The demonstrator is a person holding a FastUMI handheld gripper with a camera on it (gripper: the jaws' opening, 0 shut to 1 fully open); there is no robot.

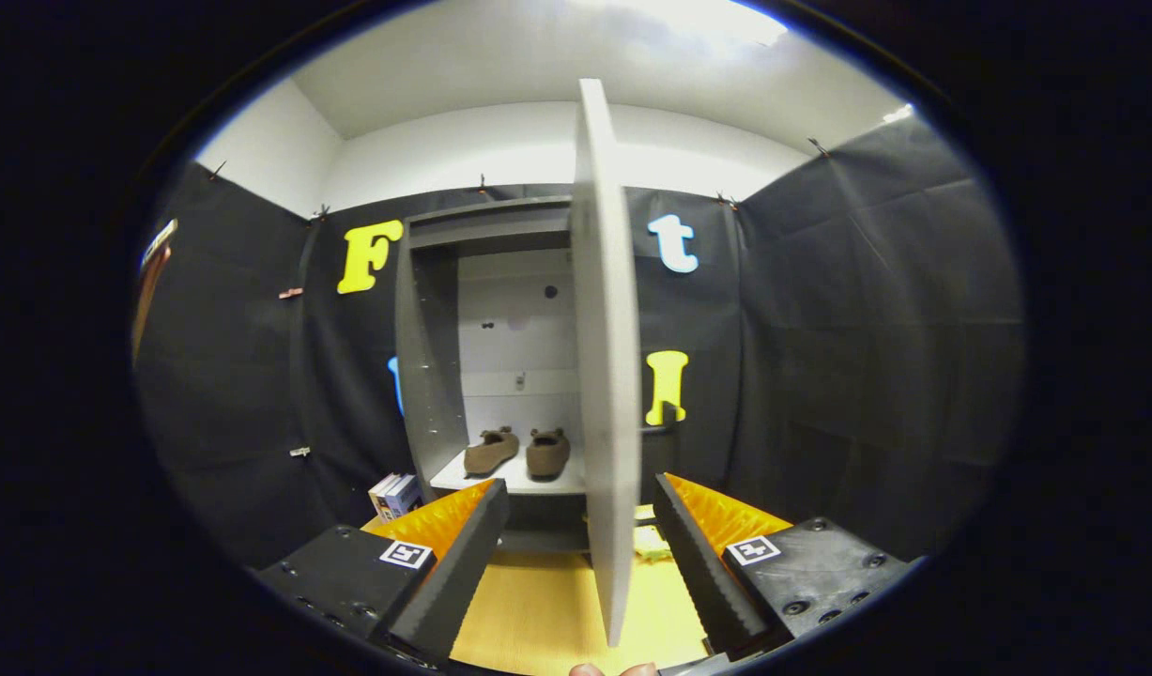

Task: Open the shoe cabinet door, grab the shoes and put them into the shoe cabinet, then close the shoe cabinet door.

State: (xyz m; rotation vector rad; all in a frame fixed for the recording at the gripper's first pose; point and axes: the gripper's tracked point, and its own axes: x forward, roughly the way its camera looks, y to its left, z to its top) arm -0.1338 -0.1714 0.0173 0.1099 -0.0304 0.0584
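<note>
1. shoe cabinet (432, 376): a tall grey cabinet that stands straight ahead of the gripper, against the black cloth wall, beyond the two fingers.
2. the cabinet door (606, 376) is swung open and is seen edge-on; its lower part comes down between the two fingers, nearer to the right finger than to the left one.
3. the gripper (581, 498) has its fingers spread wide apart, one on each side of the door edge. neither finger presses on the door; there is a gap on both sides.
4. the shoes (517, 452), a brown pair, lie side by side on the pale shelf (472, 477) inside the cabinet, just left of the door edge and well beyond the finger tips.
5. some books (394, 495) stand on the floor just beside the cabinet's left wall, a little beyond the left finger.
6. a yellow mat (538, 610) covers the floor under and between the fingers.
7. a fingertip of the person (587, 669) shows at the very bottom, below the door edge.
</note>
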